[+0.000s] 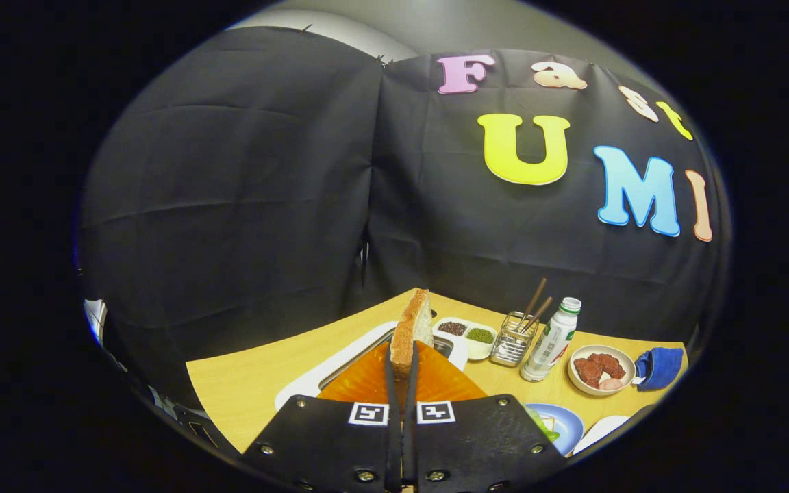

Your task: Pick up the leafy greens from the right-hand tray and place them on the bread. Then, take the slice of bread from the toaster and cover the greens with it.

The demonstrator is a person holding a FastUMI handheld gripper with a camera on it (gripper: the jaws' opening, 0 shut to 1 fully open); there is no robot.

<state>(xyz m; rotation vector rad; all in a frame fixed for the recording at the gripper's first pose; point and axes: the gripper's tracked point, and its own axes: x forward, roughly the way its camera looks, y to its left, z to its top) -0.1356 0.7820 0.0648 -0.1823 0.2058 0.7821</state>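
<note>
A light wooden table (244,383) carries a white tray (312,387), a small white two-part dish (473,335) of dark and green seeds, and a glass holder (512,340) with sticks. Beside these stand a white bottle (550,342), a bowl (600,370) of reddish food, a blue cloth (658,368) and a blue plate (566,424).

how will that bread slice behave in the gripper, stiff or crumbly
The bread slice stands on edge without sagging between the nearly closed fingers of the gripper, so it is probably fairly stiff, likely toasted. Its porous crumb suggests it is light and could crush or flake under a hard squeeze. Held only at its lower edge, it may pivot or tip when swung.
</note>
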